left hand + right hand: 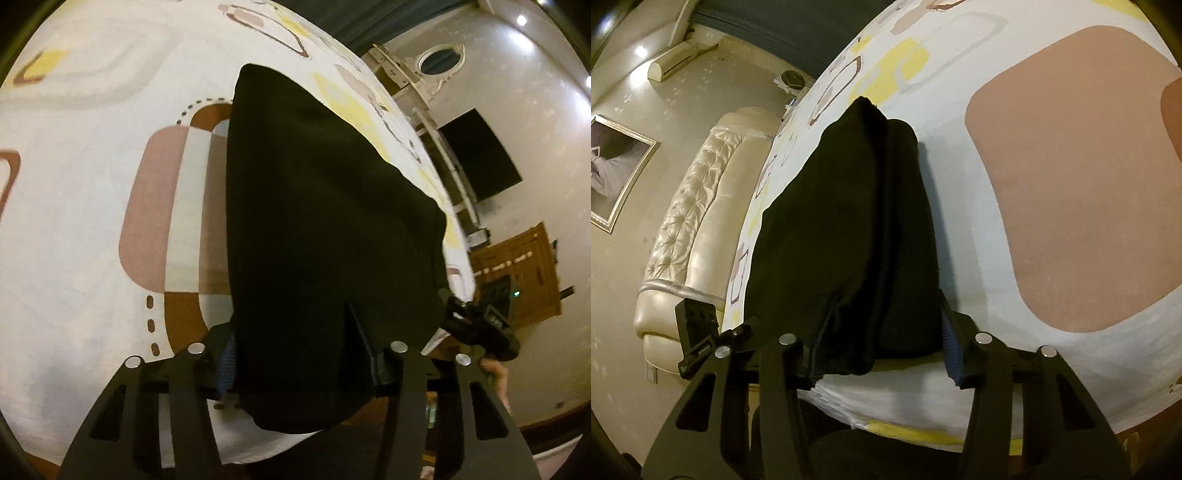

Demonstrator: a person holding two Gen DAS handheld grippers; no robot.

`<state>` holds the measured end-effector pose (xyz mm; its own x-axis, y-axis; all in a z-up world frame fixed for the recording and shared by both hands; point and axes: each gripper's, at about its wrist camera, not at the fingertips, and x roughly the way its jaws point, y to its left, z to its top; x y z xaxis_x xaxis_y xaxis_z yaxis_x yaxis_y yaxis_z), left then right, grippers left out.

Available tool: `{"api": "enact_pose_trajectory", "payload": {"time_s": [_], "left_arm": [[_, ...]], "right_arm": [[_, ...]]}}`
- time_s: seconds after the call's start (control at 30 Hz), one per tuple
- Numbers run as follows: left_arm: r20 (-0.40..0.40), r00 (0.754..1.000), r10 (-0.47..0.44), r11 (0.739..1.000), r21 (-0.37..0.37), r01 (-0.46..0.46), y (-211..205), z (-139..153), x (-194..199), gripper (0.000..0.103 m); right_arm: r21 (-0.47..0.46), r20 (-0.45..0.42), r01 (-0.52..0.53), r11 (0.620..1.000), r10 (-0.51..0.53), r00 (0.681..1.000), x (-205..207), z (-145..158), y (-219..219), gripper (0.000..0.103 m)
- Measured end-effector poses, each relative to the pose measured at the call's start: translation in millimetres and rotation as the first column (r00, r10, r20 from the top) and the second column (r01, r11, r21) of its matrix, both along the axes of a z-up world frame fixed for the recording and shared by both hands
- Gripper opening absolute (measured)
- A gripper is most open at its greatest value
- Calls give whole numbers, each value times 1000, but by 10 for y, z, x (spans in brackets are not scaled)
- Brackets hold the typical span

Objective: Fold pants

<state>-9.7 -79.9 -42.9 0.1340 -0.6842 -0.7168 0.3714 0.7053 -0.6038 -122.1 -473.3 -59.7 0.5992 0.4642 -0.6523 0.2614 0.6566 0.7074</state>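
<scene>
Black pants (pixel 314 203) lie folded lengthwise on a white bed sheet (pixel 92 221) printed with brown and yellow shapes. Their near end hangs over the bed's edge. My left gripper (pixel 295 332) has this end between its blue pads (pixel 229 360), and the cloth is bunched into a crease there. In the right wrist view the pants (pixel 849 221) run away from me, and my right gripper (pixel 886 332) holds the other near corner, with both pads (pixel 951 347) against the cloth. The right gripper's body (pixel 476 325) and a hand (pixel 495 373) show at the pants' right side.
A padded cream headboard (pixel 701 184) borders the bed on the left of the right wrist view, below a framed picture (pixel 617 162) and a wall air conditioner (pixel 679 61). A dark screen (pixel 480 158) and a wooden cabinet (pixel 524 273) stand beyond the bed's right edge.
</scene>
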Motion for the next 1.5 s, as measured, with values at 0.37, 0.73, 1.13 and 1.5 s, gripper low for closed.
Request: {"api": "enact_pose_trajectory", "payload": {"time_s": [0.37, 0.73, 1.13, 1.5], "left_arm": [[134, 991, -4, 994, 108, -11, -50, 168, -108, 41], [155, 988, 20, 990, 132, -41, 103, 235, -110, 40], [162, 984, 76, 983, 152, -101, 373, 304, -171, 40], [157, 984, 90, 983, 144, -113, 343, 211, -173, 42]], "right_arm": [[-12, 7, 24, 1000, -24, 1000, -7, 50, 88, 45], [-2, 9, 0, 1000, 0, 1000, 41, 24, 166, 45], [12, 15, -61, 998, 61, 998, 171, 18, 416, 45], [50, 16, -66, 997, 66, 998, 152, -80, 373, 45]]}}
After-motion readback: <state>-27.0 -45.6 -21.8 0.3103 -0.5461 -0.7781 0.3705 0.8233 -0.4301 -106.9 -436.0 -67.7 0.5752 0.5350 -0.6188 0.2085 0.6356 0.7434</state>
